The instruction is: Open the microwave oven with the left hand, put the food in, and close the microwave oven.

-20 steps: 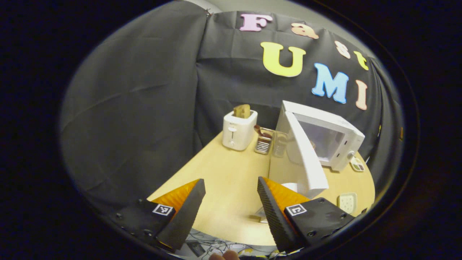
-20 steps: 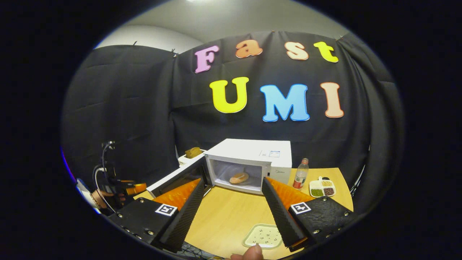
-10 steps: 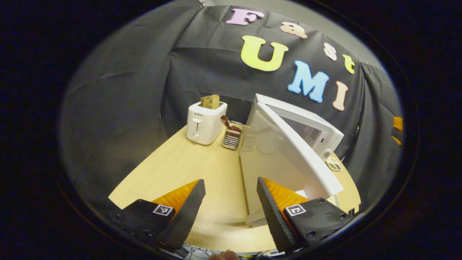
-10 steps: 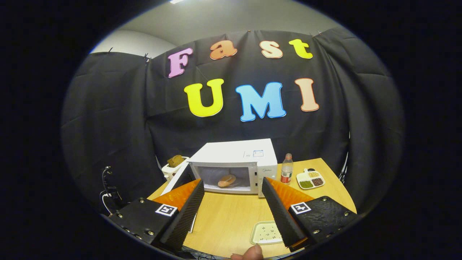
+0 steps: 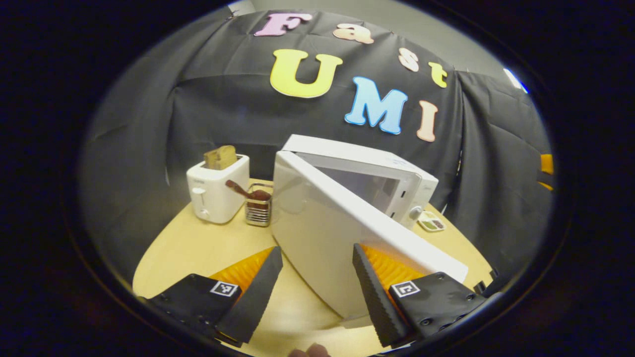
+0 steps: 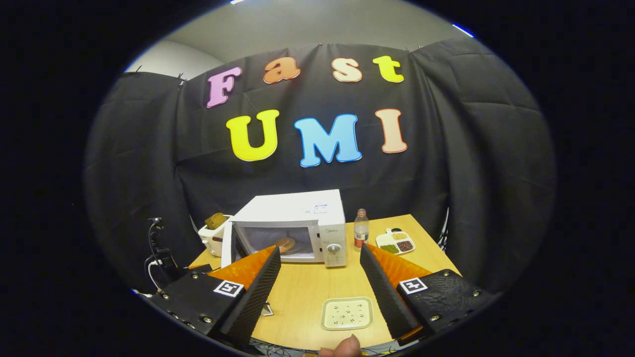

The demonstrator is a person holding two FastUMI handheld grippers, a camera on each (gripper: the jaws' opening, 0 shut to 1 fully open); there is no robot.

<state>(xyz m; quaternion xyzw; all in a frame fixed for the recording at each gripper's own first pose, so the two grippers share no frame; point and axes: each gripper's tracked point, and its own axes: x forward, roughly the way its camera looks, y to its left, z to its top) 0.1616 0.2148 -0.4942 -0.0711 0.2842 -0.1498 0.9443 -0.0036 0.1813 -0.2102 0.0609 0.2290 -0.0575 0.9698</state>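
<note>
Here the microwave door [image 5: 322, 238] stands between the left gripper's [image 5: 313, 277] spread fingers.

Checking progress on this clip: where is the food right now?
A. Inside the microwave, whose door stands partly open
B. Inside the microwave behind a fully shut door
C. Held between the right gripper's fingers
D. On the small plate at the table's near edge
A: in the right gripper view the food lies inside the microwave, its door ajar; the small plate is bare, and the right gripper holds nothing.
</note>
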